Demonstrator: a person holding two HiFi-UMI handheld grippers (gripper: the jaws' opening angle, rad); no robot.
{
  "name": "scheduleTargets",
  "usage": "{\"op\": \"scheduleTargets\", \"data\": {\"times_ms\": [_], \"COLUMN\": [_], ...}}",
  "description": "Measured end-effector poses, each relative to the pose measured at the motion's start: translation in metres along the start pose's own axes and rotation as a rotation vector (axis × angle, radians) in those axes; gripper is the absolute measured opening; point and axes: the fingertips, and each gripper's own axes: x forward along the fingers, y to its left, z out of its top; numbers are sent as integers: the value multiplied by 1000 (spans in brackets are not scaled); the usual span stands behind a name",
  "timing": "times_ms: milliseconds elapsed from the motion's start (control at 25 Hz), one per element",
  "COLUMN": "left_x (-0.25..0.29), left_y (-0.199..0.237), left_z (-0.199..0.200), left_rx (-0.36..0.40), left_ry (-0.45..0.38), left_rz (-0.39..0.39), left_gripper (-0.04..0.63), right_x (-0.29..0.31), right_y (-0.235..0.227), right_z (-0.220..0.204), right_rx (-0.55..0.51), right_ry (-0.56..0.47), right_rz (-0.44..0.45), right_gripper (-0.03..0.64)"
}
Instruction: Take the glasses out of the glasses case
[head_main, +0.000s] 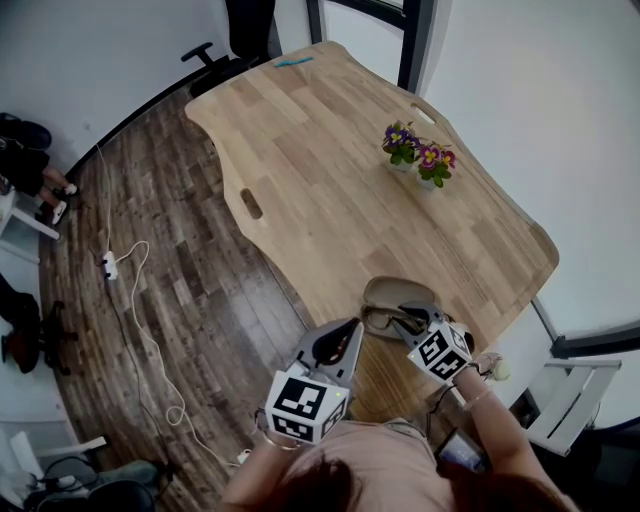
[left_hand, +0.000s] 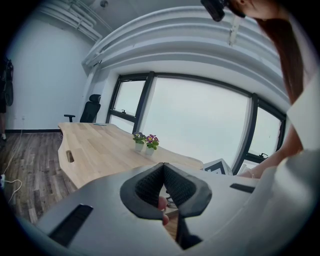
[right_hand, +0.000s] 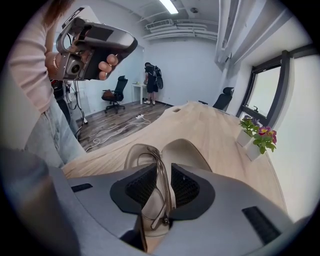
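A beige glasses case lies open near the front edge of the wooden table. My right gripper is shut on the folded thin-rimmed glasses, which stand on edge between its pads just over the open case. In the head view the glasses stick out to the left of that gripper. My left gripper hangs off the table's front edge, left of the case, raised. Its jaws meet at the tip and hold nothing.
Two small pots of purple and pink flowers stand mid-table on the right. An office chair is at the far end. A power strip with white cable lies on the floor to the left. A person stands at the room's far side.
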Motion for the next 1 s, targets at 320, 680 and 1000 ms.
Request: {"op": "scheduleTargets", "data": {"times_ms": [320,680,1000], "left_x": [10,19,22], "left_y": [8,15,23], "left_z": [-2,-5,-4], "left_rx": [-4,-11,-23], "left_ry": [15,33,36], "left_rz": [0,-2,5], "left_gripper": [0,0,0], "right_x": [16,28,35], "right_y": [-4,-5,-1], "right_z": [-17,-25,-28], "right_rx": [-15,-48,-74], "right_ry": [88,160,192], "right_rz": [30,64,112], "right_gripper": [77,61,19]}}
